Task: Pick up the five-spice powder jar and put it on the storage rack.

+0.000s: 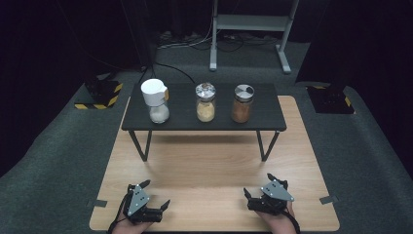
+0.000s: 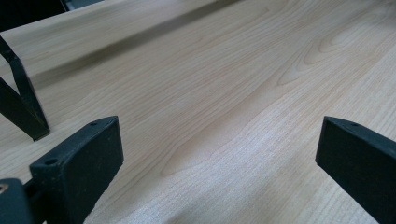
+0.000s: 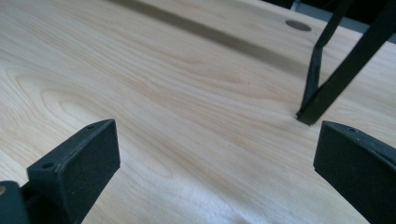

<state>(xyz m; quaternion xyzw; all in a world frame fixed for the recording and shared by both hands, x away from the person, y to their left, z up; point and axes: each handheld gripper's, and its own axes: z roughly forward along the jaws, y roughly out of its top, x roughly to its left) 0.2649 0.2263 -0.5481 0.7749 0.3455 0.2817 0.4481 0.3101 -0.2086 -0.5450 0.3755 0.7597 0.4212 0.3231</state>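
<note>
Nothing started, by my read: both grippers sit at the near edge of the light wood table (image 1: 214,161), jaws spread wide, holding nothing. Left gripper (image 1: 158,207) rests low near the front-left; its own view shows both black fingers (image 2: 79,163) wide apart with bare wood grain between them and one black shelf leg (image 2: 23,112) off past the left finger. Right gripper (image 1: 249,197) mirrors it at front-right, fingers (image 3: 74,161) equally far apart, another shelf leg (image 3: 327,88) ahead of the right finger. The things nearest to work on are three jars, well ahead of both sets of fingertips, standing in a row on a low black shelf (image 1: 263,117) raised on legs above the table. White-capped jar (image 1: 157,100), ahead of the left gripper: white spout-style cap, clear body, white granules low in it. Middle jar (image 1: 205,102): shiny metal lid, pale yellow-tan fill. Brown jar (image 1: 242,103), roughly ahead of the right gripper: metal shaker-type top, reddish-brown powder. All three upright, spaced apart, not touching, lids on. Everything remains: reach, grasp, whatever follows.
</note>
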